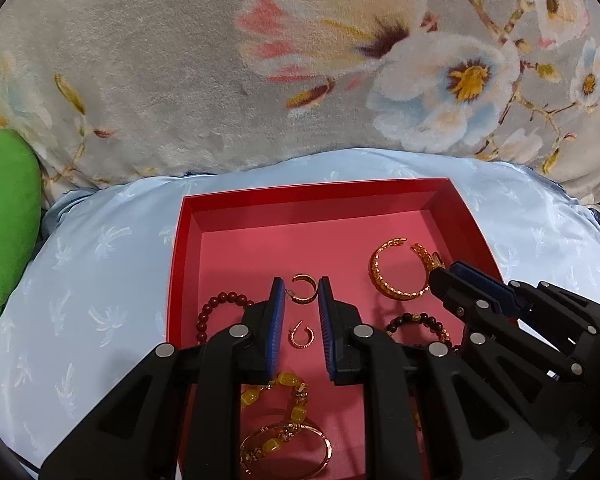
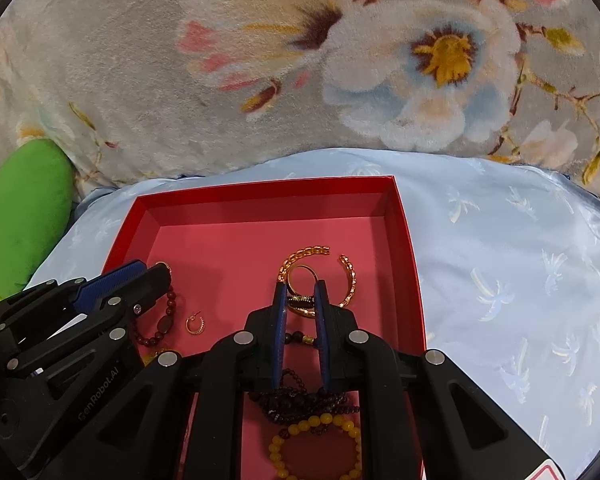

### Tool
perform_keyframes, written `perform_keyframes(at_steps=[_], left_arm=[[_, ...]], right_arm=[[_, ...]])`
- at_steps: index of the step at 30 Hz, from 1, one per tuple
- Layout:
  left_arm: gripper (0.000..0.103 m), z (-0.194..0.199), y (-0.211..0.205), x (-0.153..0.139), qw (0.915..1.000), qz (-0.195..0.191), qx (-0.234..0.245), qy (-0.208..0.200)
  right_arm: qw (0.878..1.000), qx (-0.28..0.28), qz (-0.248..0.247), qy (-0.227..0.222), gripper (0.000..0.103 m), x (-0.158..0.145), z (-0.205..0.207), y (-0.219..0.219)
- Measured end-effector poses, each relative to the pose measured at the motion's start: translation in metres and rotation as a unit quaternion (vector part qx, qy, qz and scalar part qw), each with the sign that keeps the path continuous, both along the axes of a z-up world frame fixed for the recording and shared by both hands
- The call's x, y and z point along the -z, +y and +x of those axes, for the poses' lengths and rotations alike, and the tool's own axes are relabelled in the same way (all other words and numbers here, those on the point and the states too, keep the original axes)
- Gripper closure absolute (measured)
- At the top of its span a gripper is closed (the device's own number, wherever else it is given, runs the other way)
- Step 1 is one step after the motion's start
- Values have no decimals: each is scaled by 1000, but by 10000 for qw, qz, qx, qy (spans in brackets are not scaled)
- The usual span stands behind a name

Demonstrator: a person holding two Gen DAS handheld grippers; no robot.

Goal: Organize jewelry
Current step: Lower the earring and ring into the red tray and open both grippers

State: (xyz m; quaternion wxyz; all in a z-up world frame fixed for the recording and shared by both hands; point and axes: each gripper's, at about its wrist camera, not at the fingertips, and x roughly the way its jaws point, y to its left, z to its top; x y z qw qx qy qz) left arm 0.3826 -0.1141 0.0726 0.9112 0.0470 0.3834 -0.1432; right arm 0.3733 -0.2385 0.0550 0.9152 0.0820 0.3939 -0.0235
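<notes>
A red box [image 1: 316,190] lies on a pale blue pillow and holds the jewelry. My left gripper [image 1: 301,294] hovers over the box's middle, shut on a small gold hoop earring [image 1: 305,300]. A matching earring [image 1: 300,334] lies on the floor below it. My right gripper [image 2: 300,294] is shut on a gold ring with a dark band [image 2: 300,300], just above an open gold bangle [image 2: 350,280]. The same bangle [image 1: 396,272] sits beside the right gripper [image 1: 440,274] in the left wrist view. The left gripper [image 2: 156,272] shows at the left of the right wrist view.
Inside the box lie a red bead bracelet [image 1: 220,304], a yellow bead bracelet [image 1: 276,392], a thin gold bangle [image 1: 284,452], dark bead strands [image 2: 300,400] and another yellow bracelet [image 2: 316,448]. A floral blanket [image 1: 180,60] rises behind; a green cushion [image 1: 4,220] lies left.
</notes>
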Motion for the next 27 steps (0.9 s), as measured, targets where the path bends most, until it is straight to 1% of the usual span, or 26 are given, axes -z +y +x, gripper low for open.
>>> perform_keyframes(at_steps=[9, 10, 12, 13, 14, 16, 22, 27], left_arm=[[86, 7, -3, 9, 10000, 25, -16, 32], [86, 6, -3, 10, 10000, 37, -21, 12], [82, 6, -4, 11, 9999, 92, -44, -5], [73, 7, -5, 12, 9999, 121, -71, -5], [69, 6, -5, 12, 9998, 143, -105, -37], [69, 4, -5, 12, 9998, 166, -113, -78], [69, -3, -5, 8, 9998, 166, -103, -69], [69, -20, -2, -4, 9998, 161, -79, -124]], right_arm=[[9999, 26, 44, 119, 90, 10, 6, -3], [9999, 33, 28, 120, 87, 11, 6, -3], [9999, 36, 22, 139, 84, 12, 6, -3], [9999, 44, 8, 148, 82, 13, 6, -2], [9999, 50, -6, 141, 77, 13, 5, -2], [9999, 73, -28, 120, 73, 12, 3, -2], [9999, 91, -20, 138, 73, 7, -4, -2], [9999, 112, -25, 109, 73, -6, -18, -1]])
